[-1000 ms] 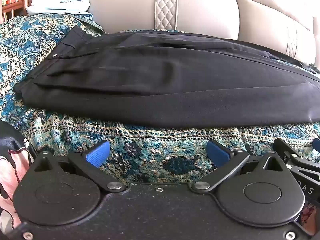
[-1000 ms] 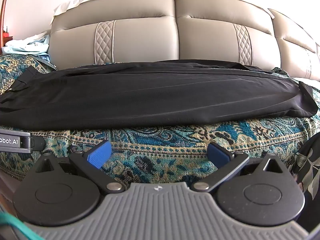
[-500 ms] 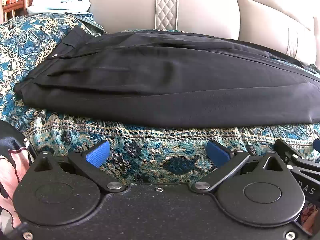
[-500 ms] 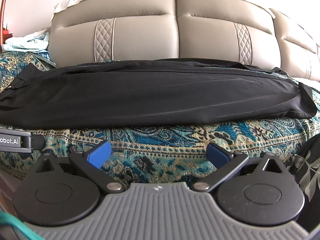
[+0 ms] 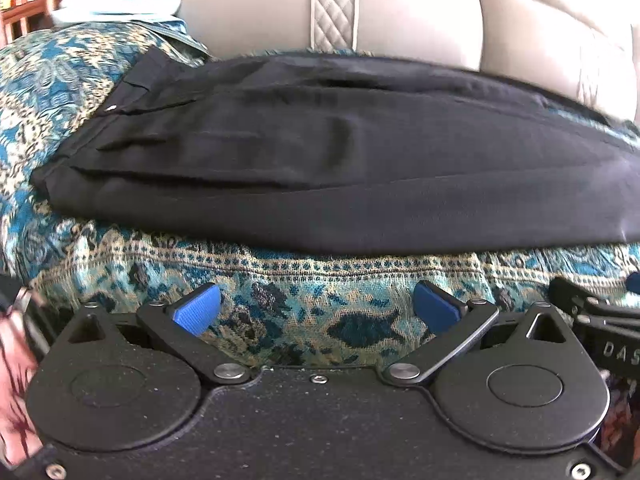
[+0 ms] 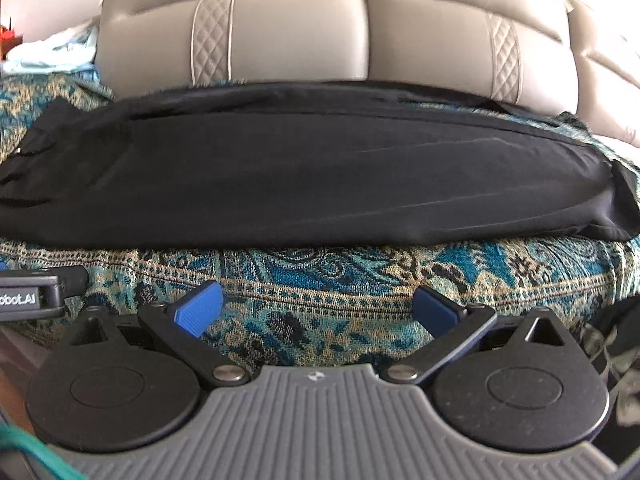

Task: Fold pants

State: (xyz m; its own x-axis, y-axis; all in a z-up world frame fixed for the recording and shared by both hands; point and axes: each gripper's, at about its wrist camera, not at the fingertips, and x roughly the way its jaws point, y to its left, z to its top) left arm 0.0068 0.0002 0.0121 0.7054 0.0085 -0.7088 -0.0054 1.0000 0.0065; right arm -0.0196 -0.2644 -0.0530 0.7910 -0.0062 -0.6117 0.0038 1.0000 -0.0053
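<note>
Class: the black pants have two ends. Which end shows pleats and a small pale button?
The waistband end of the black fabric pants, at the left on the teal patterned cover. The hem end is plain.

a sofa seat covered with a teal and cream patterned throw [image 5: 304, 280] [image 6: 360, 276] fills both views. black pants [image 5: 340, 168] [image 6: 312, 184] lie flat on the throw, stretched lengthwise from nine o'clock to three o'clock, waistband at nine o'clock. the beige leather backrest [image 5: 260, 4] [image 6: 300, 36] rises at twelve o'clock. pale blue cloth [image 5: 132, 4] [image 6: 60, 48] rests on the throw at ten o'clock.
</note>
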